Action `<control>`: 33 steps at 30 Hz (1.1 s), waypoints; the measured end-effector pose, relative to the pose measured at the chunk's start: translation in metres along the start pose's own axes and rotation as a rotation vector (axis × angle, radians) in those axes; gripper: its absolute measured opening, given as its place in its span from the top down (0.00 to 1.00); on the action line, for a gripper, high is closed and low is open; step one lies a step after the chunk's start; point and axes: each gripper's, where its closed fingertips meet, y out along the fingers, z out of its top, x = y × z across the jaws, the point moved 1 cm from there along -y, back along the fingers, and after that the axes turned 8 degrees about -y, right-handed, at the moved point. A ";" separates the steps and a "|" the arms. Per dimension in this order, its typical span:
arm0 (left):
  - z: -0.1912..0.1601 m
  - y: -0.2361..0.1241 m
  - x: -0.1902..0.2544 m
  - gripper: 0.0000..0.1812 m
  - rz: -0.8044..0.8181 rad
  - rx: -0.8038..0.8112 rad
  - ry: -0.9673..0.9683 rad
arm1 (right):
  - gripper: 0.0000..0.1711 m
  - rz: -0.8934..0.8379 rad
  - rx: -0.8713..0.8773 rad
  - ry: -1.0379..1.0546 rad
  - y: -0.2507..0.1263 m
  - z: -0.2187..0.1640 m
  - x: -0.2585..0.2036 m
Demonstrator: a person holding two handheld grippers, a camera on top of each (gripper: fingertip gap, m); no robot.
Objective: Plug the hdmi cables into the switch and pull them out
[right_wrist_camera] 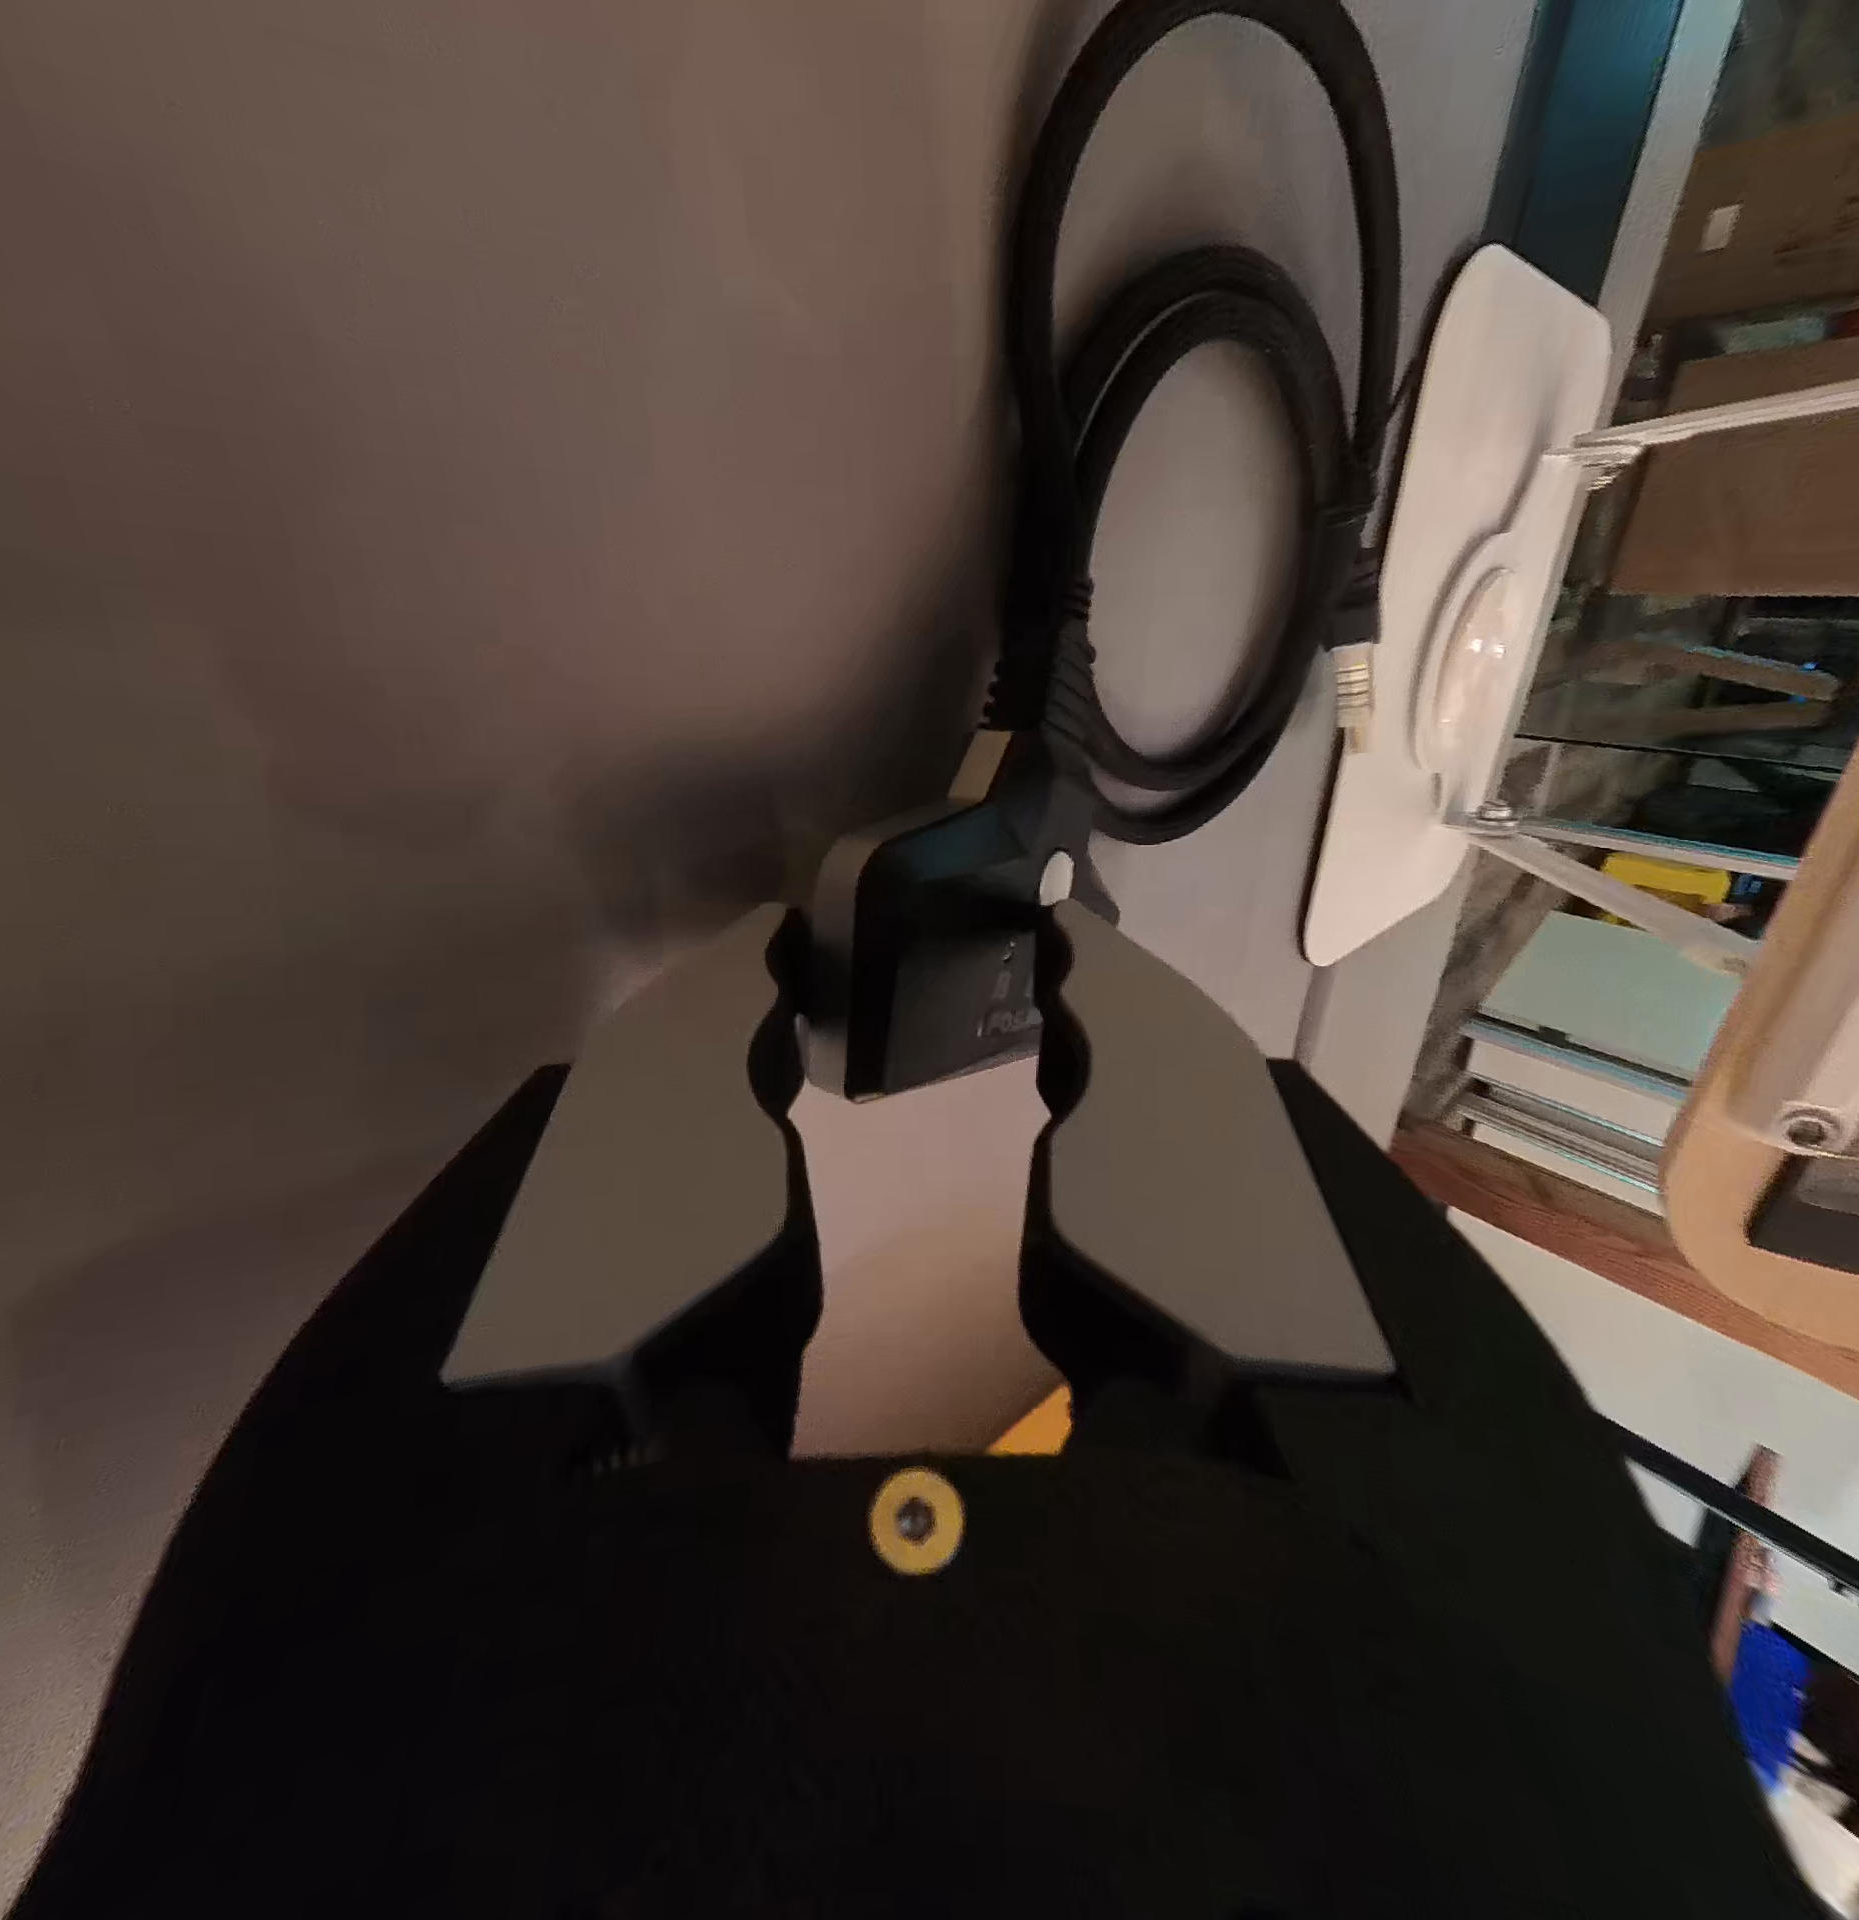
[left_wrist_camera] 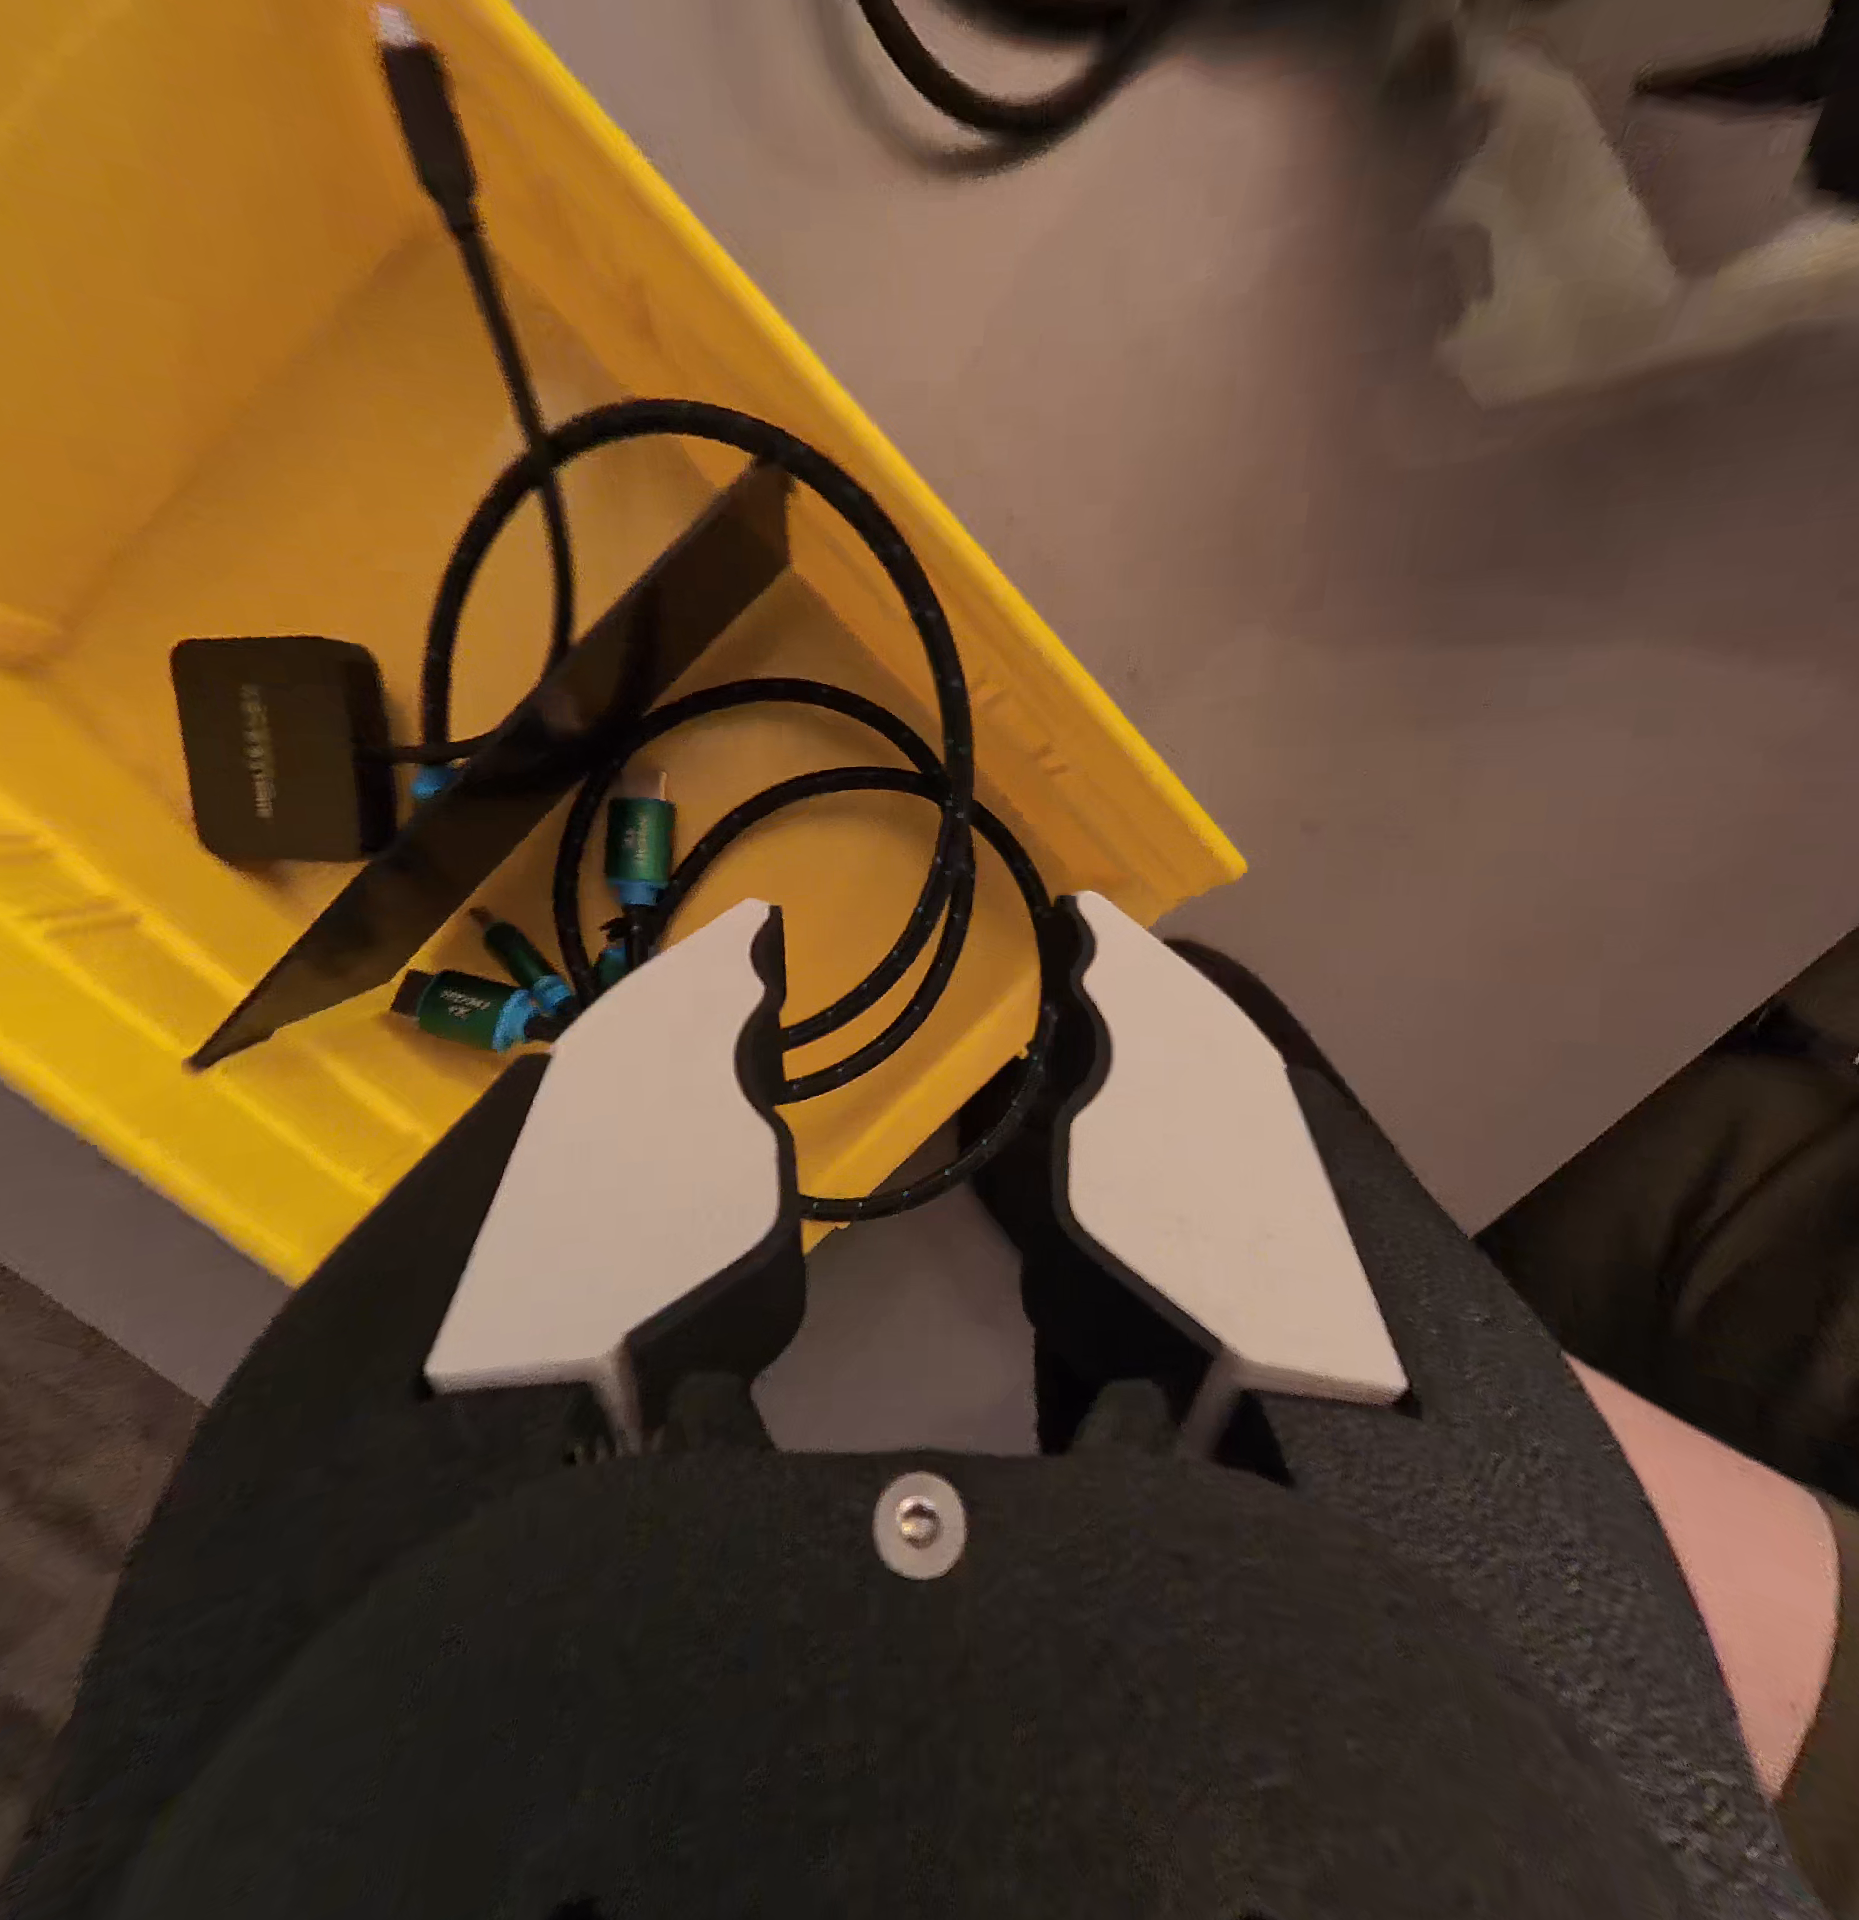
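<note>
Cables (left_wrist_camera: 883, 748) with a braided black sheath are lying coiled in a yellow bin (left_wrist_camera: 229, 416) on a grey table (left_wrist_camera: 1424, 623), their loops crossing over a dark divider (left_wrist_camera: 551, 748). Green plugs (left_wrist_camera: 639, 847) with blue collars are resting in the near compartment, while a flat black box (left_wrist_camera: 276, 748) is sitting in the far one with a cable running from it. The left gripper (left_wrist_camera: 920, 920) is hovering over the bin's near corner with its white fingers (left_wrist_camera: 644, 1122) spread apart, holding nothing.

In the right wrist view, the switch (right_wrist_camera: 940, 966), a black and grey box, is lying on the table with two black cables (right_wrist_camera: 1164, 468) plugged into its far end and curling away in loops. The right gripper (right_wrist_camera: 920, 935) is straddling the switch with its fingers (right_wrist_camera: 644, 1143) apart, one on each side; whether they are touching it I cannot tell. A white pad (right_wrist_camera: 1465, 582) is lying beside the loops.
</note>
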 end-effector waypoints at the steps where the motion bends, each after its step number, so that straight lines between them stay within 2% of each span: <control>1: -0.001 0.008 0.000 0.73 0.010 -0.038 0.030 | 0.74 0.018 0.007 0.010 0.000 0.000 -0.002; 6: -0.008 0.038 -0.005 0.70 0.039 -0.190 0.115 | 0.73 0.047 0.017 0.030 0.000 -0.002 -0.004; 8: -0.004 0.044 -0.004 0.70 0.021 -0.191 0.133 | 0.73 0.062 0.012 0.049 -0.001 -0.003 -0.005; 10: -0.004 0.048 -0.004 0.70 0.007 -0.203 0.132 | 0.66 0.072 0.017 0.080 -0.003 -0.004 -0.003; 14: -0.008 0.062 -0.007 0.71 -0.010 -0.253 0.154 | 0.66 0.108 0.111 0.143 -0.018 -0.001 0.003; 16: -0.006 0.069 -0.006 0.74 -0.040 -0.261 0.166 | 0.66 0.136 0.142 0.163 -0.025 -0.002 0.005; 20: -0.009 0.070 0.004 0.96 -0.154 -0.289 0.151 | 0.66 0.182 0.168 0.151 -0.036 -0.007 0.002; 25: -0.003 0.050 -0.006 0.96 -0.103 -0.180 0.159 | 0.66 0.161 0.189 0.175 -0.043 -0.012 0.011; 31: 0.030 -0.005 -0.030 0.98 0.058 0.196 0.121 | 0.66 0.142 0.172 0.185 -0.043 -0.021 0.016; 33: 0.040 -0.026 -0.030 0.98 0.055 0.320 0.100 | 0.66 0.135 0.165 0.187 -0.042 -0.024 0.018</control>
